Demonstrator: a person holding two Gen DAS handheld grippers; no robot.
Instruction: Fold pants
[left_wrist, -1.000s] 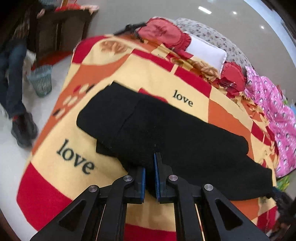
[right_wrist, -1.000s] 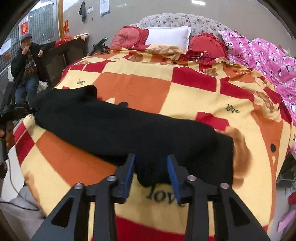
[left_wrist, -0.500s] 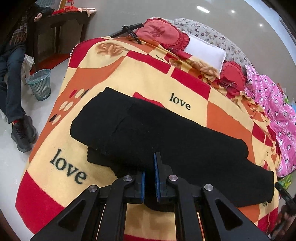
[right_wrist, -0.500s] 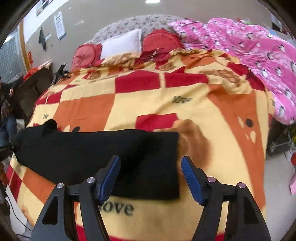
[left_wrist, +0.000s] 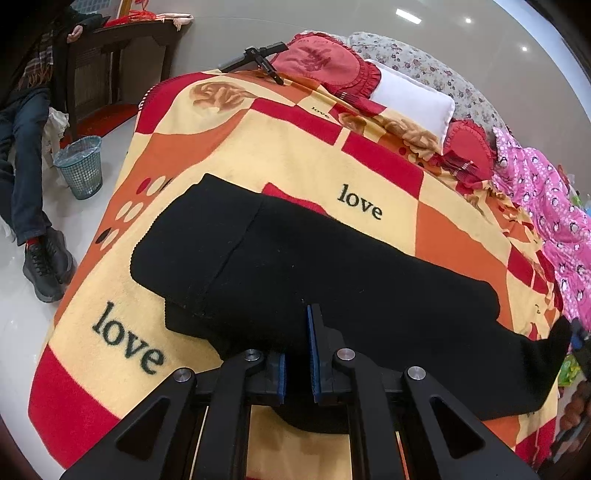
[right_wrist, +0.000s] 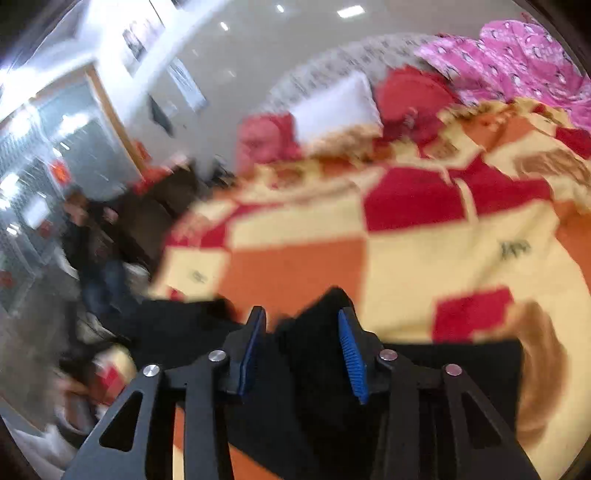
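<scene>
Both grippers matter: left gripper (left_wrist: 297, 354) pinching the black pants (left_wrist: 332, 266), right gripper (right_wrist: 301, 343) spread around cloth — close firmly before lifting.

Black pants (left_wrist: 332, 280) of thick, soft fabric lie flat across the blanket (left_wrist: 207, 155) near its front edge, stretched lengthwise from the left side towards the right edge. They are doubled over, one leg stacked on the other, with a broad band at the left end. In the blurred right wrist view a fold of the dark cloth (right_wrist: 314, 332) stands up in a peak
</scene>
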